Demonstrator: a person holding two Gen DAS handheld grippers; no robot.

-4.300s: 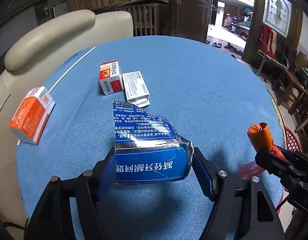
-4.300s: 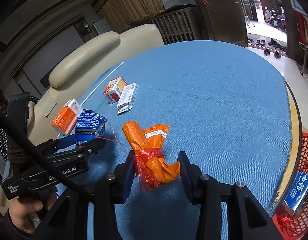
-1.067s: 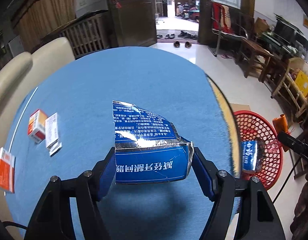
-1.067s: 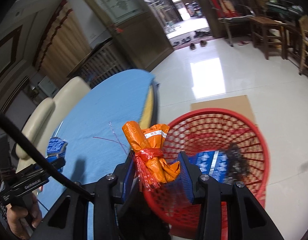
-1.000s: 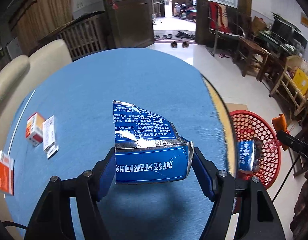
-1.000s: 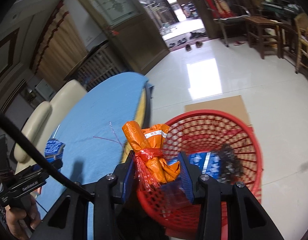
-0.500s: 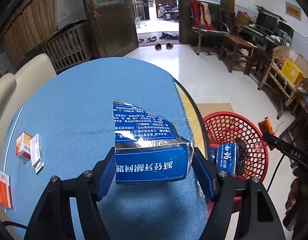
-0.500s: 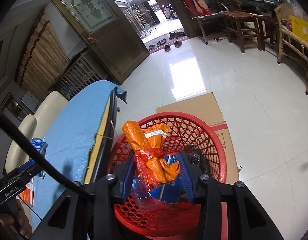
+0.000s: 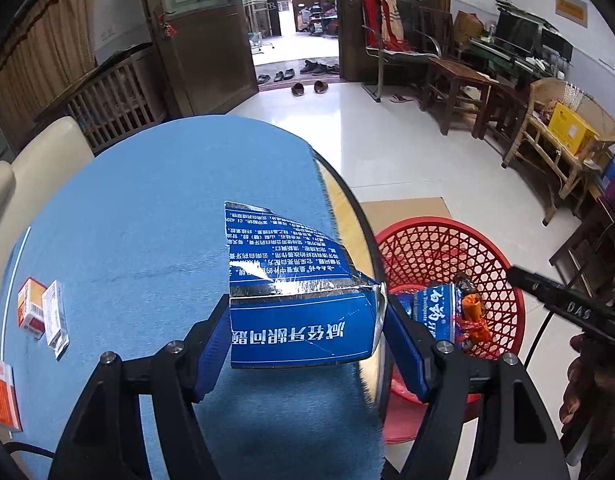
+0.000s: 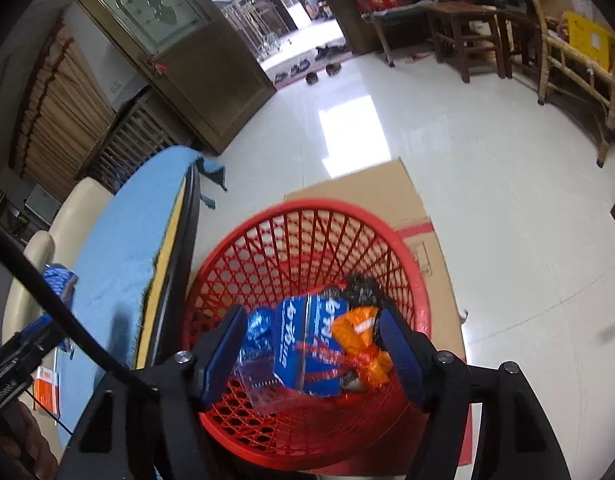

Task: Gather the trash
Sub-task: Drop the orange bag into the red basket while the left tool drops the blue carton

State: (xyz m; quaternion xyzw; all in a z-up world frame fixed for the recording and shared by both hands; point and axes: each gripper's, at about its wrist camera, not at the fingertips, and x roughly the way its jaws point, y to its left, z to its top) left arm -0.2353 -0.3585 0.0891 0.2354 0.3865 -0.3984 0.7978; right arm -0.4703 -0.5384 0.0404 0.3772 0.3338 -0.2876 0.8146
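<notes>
The torn blue toothpaste box [image 9: 303, 320] sits crosswise in the left gripper [image 9: 307, 344], its long printed face running from one pad to the other and both pads pressed flat on its short ends. It hangs over the blue-clothed round table [image 9: 147, 208], just inside the table's edge, and not yet over the red mesh basket [image 9: 439, 240] that stands on the floor beyond that edge, to the right in the left wrist view. So the coming move looks like a carry to the right, past the rim, before the pads let go (a release here would land the box on the cloth).

Over the basket [image 10: 307, 232] the right gripper [image 10: 311, 344] stands with its jaws well apart; they have just been opening, and the pads press on nothing. The orange wrapper bundle [image 10: 359, 332], tied with red string, lies loose in the basket between and below the pads, blurred, beside a blue toothpaste carton [image 10: 307, 344] and a dark crumpled scrap [image 10: 363, 284]. The right gripper is the nearer one to the basket but is empty; the left one has the load.

Left on the table, well away from the basket: a red-and-white medicine box [image 9: 29, 312] touching a white one [image 9: 55, 322], and an orange box [image 9: 1, 396] at the near edge.
</notes>
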